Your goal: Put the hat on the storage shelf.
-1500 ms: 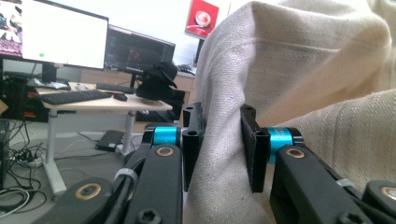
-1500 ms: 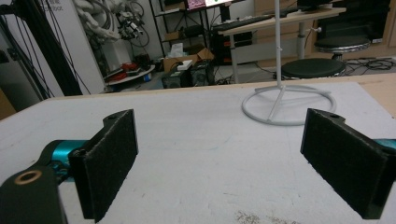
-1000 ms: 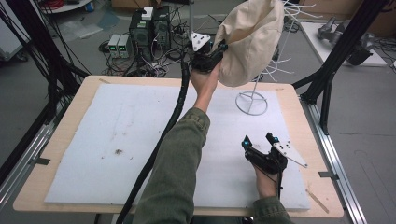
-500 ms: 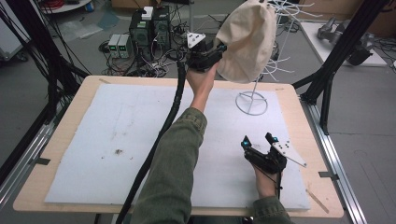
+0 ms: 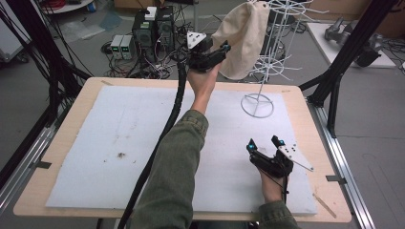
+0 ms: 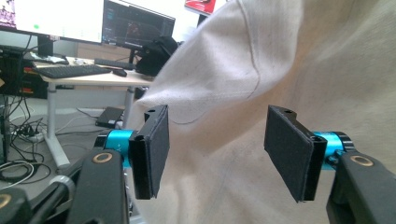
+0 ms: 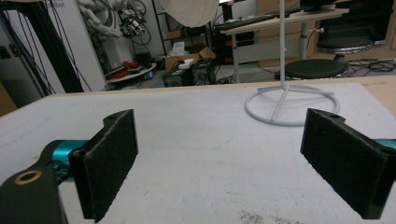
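The left hand-held gripper (image 5: pixel 220 50) is raised high beside the cream cloth bag (image 5: pixel 243 40), which hangs on the white wire rack (image 5: pixel 270 52). In the left gripper view its jaws are seen spread wide, and the bag's cloth (image 6: pixel 261 70) fills the space behind and between the black pads (image 6: pixel 156 147); no pinch on the cloth is seen, and whether a pad brushes it cannot be told. The bag is of a plain, finely woven fabric, soft and slack, with a stitched seam and loose folds. Its mouth and inside are not seen, so any contents cannot be told.

The rack is made of thin white wire with short prongs along an upright pole, and it stands on a round wire ring base (image 5: pixel 257 105) set on the surface (image 5: pixel 95 157). The surface is covered by a pale grey, felt-like mat with a few dark specks, framed by a light wooden edge.

The right hand-held gripper (image 5: pixel 265 143) is held low over the mat, on the near side of the ring base and well apart from it. Its jaws are spread wide and nothing is held between them; the pads (image 7: pixel 112 165) are flat, rectangular and coarsely textured, carried on blue metal mounts. In the right gripper view the ring base (image 7: pixel 289 105) is seen ahead on the mat.
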